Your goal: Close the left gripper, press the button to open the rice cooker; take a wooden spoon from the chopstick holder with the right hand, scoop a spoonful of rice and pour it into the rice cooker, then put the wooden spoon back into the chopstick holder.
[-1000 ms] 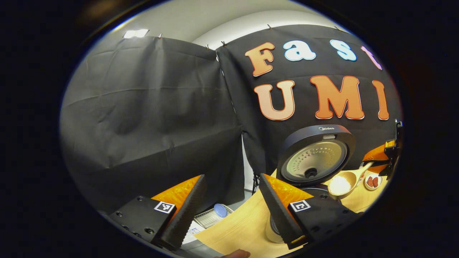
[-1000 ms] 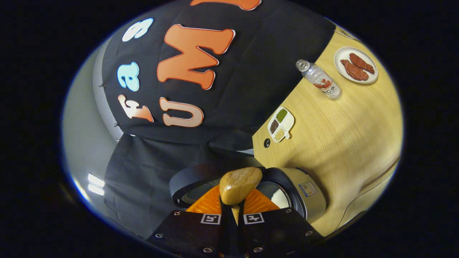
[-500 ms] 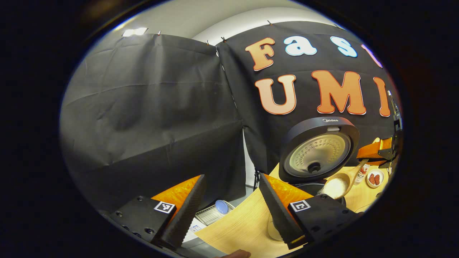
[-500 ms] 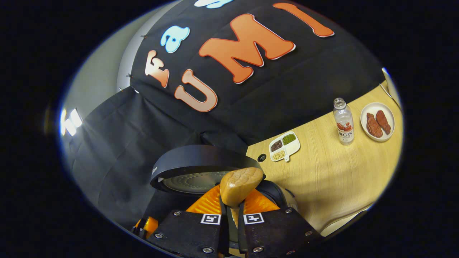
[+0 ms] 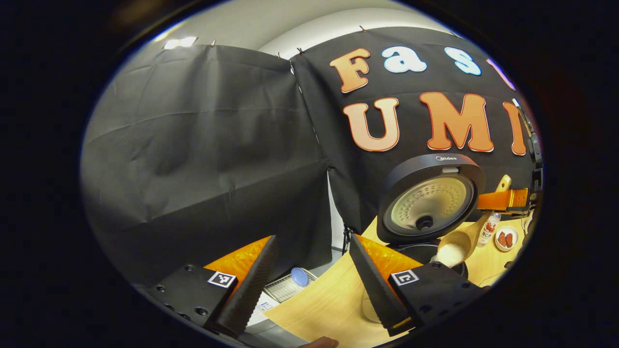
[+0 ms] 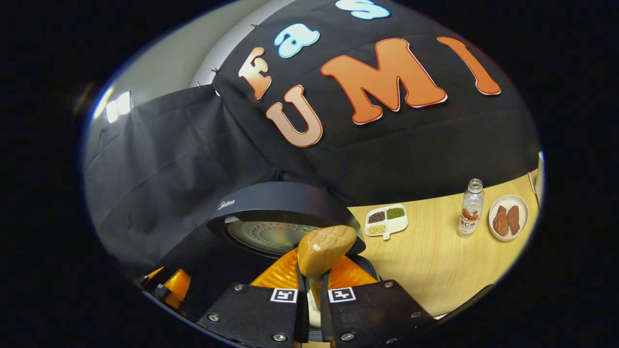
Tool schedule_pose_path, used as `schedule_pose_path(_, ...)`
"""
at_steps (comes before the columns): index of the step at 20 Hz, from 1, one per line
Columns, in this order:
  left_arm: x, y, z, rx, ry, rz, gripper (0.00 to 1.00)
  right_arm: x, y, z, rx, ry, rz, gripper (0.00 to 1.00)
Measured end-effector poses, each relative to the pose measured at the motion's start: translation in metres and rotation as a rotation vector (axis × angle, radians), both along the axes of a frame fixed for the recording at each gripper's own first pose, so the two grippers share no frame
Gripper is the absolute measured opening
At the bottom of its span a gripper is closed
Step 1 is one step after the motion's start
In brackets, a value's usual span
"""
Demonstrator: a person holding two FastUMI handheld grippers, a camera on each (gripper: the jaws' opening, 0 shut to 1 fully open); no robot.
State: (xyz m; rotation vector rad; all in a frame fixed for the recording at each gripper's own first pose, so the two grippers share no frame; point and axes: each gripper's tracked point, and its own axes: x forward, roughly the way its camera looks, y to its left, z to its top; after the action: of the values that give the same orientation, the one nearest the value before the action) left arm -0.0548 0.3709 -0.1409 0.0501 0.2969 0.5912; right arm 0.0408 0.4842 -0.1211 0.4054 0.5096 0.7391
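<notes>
The rice cooker (image 5: 430, 203) stands with its lid up, the round inner lid facing me in the left gripper view. Over the dark pot mouth (image 5: 420, 252) the wooden spoon (image 5: 457, 245) tilts bowl-down with white rice in it. My right gripper (image 5: 508, 199) comes in from the far right, shut on the spoon's handle. In the right gripper view, the right gripper (image 6: 314, 275) grips the handle and the back of the spoon (image 6: 325, 245) sits before the raised cooker lid (image 6: 280, 217). My left gripper (image 5: 312, 239) stays open and holds nothing, left of the cooker.
On the wooden table (image 6: 435, 270) are a divided dish of beans (image 6: 387, 221), a clear bottle (image 6: 470, 208) and a plate of red meat (image 6: 508, 223). A pale cup (image 5: 367, 309) sits by my left gripper's fingers. A wire rack (image 5: 290, 285) lies beyond the table's left edge.
The right gripper has rolled and brought the spoon down over the pot mouth, tipping its bowl downward. The left gripper has hardly moved and stays open.
</notes>
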Motion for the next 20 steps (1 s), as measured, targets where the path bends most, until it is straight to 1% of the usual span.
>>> schedule_pose_path(1,0.0,0.0,0.0,0.002,-0.001,-0.002,1.0,-0.001,0.0,0.004,-0.01,-0.029,0.004,0.09)
schedule_pose_path(2,0.001,0.0,0.001,0.002,0.0,-0.002,0.95,-0.002,0.002,0.005,-0.024,-0.06,0.017,0.09)
schedule_pose_path(3,0.0,-0.001,0.001,0.002,0.0,-0.003,1.0,-0.003,0.004,0.008,-0.041,-0.092,0.029,0.09)
schedule_pose_path(4,0.0,-0.001,0.001,0.003,0.0,-0.004,1.0,-0.004,0.006,0.011,-0.059,-0.127,0.041,0.09)
schedule_pose_path(5,0.0,-0.001,0.0,0.004,0.001,-0.004,0.95,-0.006,0.009,0.013,-0.076,-0.164,0.049,0.09)
schedule_pose_path(6,0.0,-0.001,0.001,0.004,0.002,-0.005,1.0,-0.007,0.01,0.013,-0.094,-0.194,0.059,0.09)
schedule_pose_path(7,-0.001,-0.001,0.001,0.006,0.001,-0.004,0.95,-0.009,0.011,0.014,-0.108,-0.218,0.07,0.09)
schedule_pose_path(8,0.0,-0.002,0.001,0.007,0.0,-0.003,1.0,-0.012,0.012,0.014,-0.119,-0.237,0.081,0.09)
schedule_pose_path(10,-0.001,-0.001,0.0,0.008,0.001,0.002,1.0,-0.016,0.018,0.02,-0.138,-0.287,0.098,0.09)
schedule_pose_path(11,-0.001,-0.001,0.0,0.008,0.003,0.006,0.95,-0.017,0.021,0.023,-0.149,-0.315,0.109,0.09)
schedule_pose_path(12,-0.002,-0.001,0.0,0.007,0.004,0.01,1.0,-0.019,0.023,0.026,-0.159,-0.344,0.117,0.09)
schedule_pose_path(16,-0.004,0.001,0.0,0.009,0.01,0.031,1.0,-0.026,0.032,0.035,-0.169,-0.438,0.143,0.08)
schedule_pose_path(17,-0.004,0.001,0.001,0.008,0.009,0.036,0.95,-0.026,0.034,0.037,-0.178,-0.462,0.152,0.09)
schedule_pose_path(18,-0.005,0.002,0.002,0.008,0.009,0.044,1.0,-0.03,0.037,0.039,-0.19,-0.491,0.16,0.09)
schedule_pose_path(19,-0.004,0.003,0.002,0.007,0.009,0.05,1.0,-0.033,0.037,0.041,-0.201,-0.518,0.167,0.08)
schedule_pose_path(20,-0.005,0.003,0.0,0.005,0.01,0.059,0.95,-0.034,0.039,0.041,-0.21,-0.54,0.175,0.08)
